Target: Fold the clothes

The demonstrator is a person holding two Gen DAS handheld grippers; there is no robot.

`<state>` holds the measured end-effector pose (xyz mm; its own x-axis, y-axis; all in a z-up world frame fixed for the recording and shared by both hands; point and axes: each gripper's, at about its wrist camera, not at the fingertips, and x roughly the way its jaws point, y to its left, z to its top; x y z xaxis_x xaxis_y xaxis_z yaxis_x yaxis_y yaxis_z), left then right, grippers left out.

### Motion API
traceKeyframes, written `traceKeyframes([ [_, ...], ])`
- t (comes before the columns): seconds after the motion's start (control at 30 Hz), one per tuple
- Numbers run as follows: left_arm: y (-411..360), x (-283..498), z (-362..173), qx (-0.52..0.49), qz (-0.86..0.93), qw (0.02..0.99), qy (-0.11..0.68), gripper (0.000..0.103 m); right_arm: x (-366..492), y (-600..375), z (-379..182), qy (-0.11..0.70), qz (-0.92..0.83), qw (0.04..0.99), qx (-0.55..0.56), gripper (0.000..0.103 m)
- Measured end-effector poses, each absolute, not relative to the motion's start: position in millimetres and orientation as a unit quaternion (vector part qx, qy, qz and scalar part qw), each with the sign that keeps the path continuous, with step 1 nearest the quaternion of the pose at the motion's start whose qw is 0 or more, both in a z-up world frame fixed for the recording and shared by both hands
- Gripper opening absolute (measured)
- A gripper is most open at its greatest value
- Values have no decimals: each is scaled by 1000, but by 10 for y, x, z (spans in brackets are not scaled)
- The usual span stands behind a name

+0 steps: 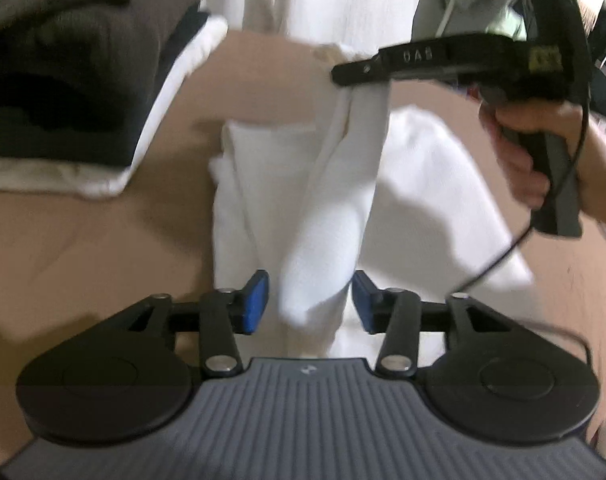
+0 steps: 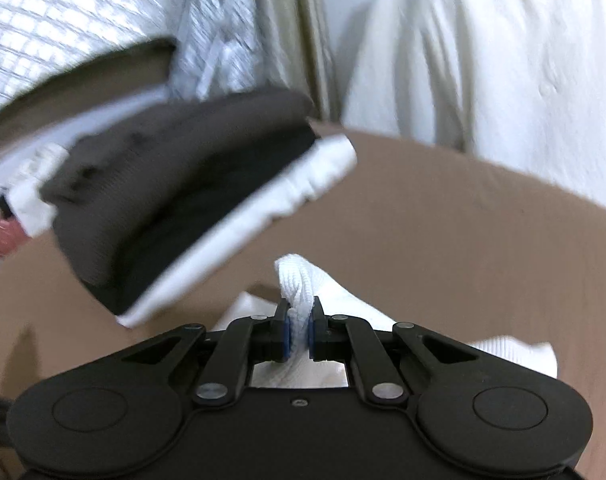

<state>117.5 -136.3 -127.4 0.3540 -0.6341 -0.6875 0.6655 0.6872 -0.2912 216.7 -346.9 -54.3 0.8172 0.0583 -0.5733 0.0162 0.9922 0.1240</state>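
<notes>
The white cloth (image 1: 303,208) lies in the middle of the brown worktop (image 1: 83,240). It looks soft, light and floppy, so it will sag wherever nothing holds it. The right claw (image 2: 299,334) is pinched tight on a bunched edge of it and lifts that part up. The left claw (image 1: 309,300) is open, with a hanging fold between its pads, not squeezed. A good place to grab is that loose bottom fold. Folded dark clothes (image 1: 63,80) sit at ten o'clock.

White cloth (image 1: 303,200), tan surface (image 1: 83,240), dark brown folded stack (image 1: 63,60), blue-padded black tool (image 1: 309,300).
</notes>
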Motion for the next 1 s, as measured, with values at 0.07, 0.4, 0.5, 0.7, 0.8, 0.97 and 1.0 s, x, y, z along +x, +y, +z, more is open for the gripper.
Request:
traceKeyframes([
  [0.07, -1406, 1189, -1262, 11, -401, 821, 406, 63, 2190, -3423, -454, 289, 26, 955, 59, 9],
  [0.4, -1146, 1394, -1400, -111, -411, 782, 456, 7, 2529, -3185, -145, 269, 74, 960, 30, 9],
  [0.5, -950, 1472, -1505, -155, -386, 773, 480, 8, 2787, -3142, -238, 312, 94, 944, 45, 10],
  [0.7, -925, 1647, -1838, -181, -337, 738, 555, 24, 2936, -3275, -605, 387, 41, 916, 92, 36],
  [0.8, -898, 1621, -1761, -171, -339, 749, 542, 25, 2523, -3438, -628, 389, 56, 909, 137, 40],
  [0.97, -856, 1601, -1459, -170, -327, 799, 475, 43, 1625, -3360, -860, 453, 125, 880, 63, 48],
  [1.0, -870, 1628, -1425, -168, -321, 809, 462, 52, 1448, -3335, -967, 478, 137, 866, 55, 48],
])
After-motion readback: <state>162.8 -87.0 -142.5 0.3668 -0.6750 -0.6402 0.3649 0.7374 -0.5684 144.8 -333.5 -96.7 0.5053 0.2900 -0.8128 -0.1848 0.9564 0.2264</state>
